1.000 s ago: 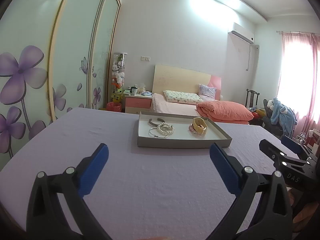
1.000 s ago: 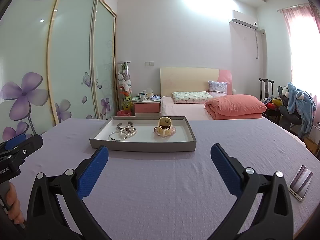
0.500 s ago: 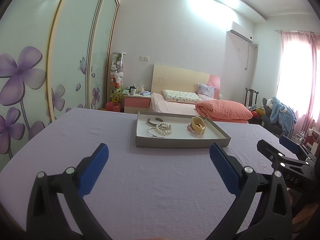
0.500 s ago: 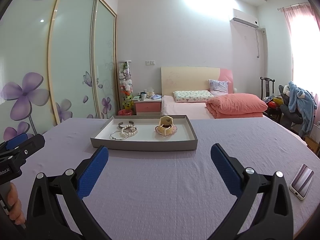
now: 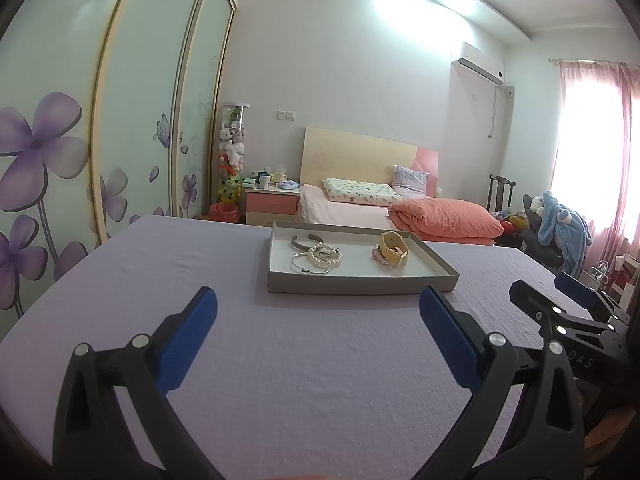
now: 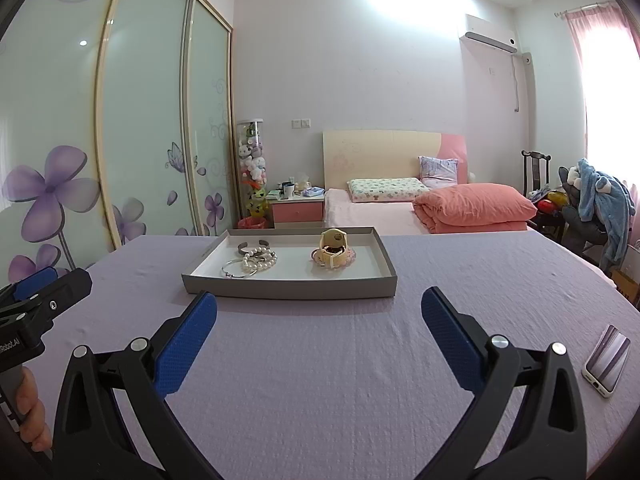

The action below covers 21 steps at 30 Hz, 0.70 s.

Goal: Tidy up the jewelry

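Observation:
A shallow grey tray (image 5: 360,284) (image 6: 288,286) sits on the lilac tablecloth ahead of both grippers. In it lie a pearl bracelet (image 5: 325,255) (image 6: 260,261), a thin silver bangle (image 5: 307,264) (image 6: 236,270), a grey metal cuff (image 5: 304,241) (image 6: 251,246) and a yellow band on pink beads (image 5: 394,250) (image 6: 334,250). My left gripper (image 5: 318,316) is open and empty, short of the tray. My right gripper (image 6: 319,316) is open and empty too, close to the tray's near wall. Each gripper shows at the edge of the other's view.
A phone (image 6: 608,360) lies on the cloth at the right, near the table edge. Behind the table stand a bed (image 6: 400,208) with an orange duvet, a pink nightstand (image 6: 298,208), sliding wardrobe doors on the left and a chair with clothes (image 6: 592,208) at the right.
Both grippers have edged forward toward the tray; it sits slightly lower and larger in both views. Jaws stay open.

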Tool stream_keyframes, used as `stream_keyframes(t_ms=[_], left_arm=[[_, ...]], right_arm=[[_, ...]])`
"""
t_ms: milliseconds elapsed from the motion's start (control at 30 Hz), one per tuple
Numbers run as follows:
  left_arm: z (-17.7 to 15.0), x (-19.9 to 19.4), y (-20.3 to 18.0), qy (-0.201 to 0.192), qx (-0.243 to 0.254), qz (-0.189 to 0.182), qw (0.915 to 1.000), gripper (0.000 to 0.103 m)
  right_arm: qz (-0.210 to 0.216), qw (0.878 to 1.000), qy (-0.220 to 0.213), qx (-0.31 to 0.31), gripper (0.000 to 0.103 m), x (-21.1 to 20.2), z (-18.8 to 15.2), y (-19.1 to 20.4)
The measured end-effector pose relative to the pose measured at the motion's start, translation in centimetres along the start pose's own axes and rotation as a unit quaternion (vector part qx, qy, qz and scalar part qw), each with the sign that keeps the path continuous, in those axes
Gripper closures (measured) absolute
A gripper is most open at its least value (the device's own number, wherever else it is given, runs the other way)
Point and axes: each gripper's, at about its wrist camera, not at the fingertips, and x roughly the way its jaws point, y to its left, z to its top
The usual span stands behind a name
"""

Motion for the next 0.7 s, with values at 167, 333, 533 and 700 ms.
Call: stream_keyframes(t_ms=[167,333,533,700], left_arm=[[-0.11,-0.02,-0.14,-0.001,0.001,-0.002,1.0000,0.004],[-0.12,-0.06,-0.11,-0.001,0.002,-0.004,1.0000,0.004],[0.01,-0.06,-0.08,-0.003,0.005,-0.003,1.0000,0.004],[-0.03,-0.15,0.04,-0.004,0.004,-0.002,1.0000,0.004]], right_arm=[[0.000,1.000,0.000,0.000,0.002,-0.07,-0.09,0.12],[0.000,1.000,0.001,0.001,0.002,-0.05,-0.09,0.09],[0.000,1.000,0.001,0.001,0.002,-0.09,-0.05,0.12],[0.000,1.000,0.000,0.001,0.002,-0.09,-0.03,0.04]])
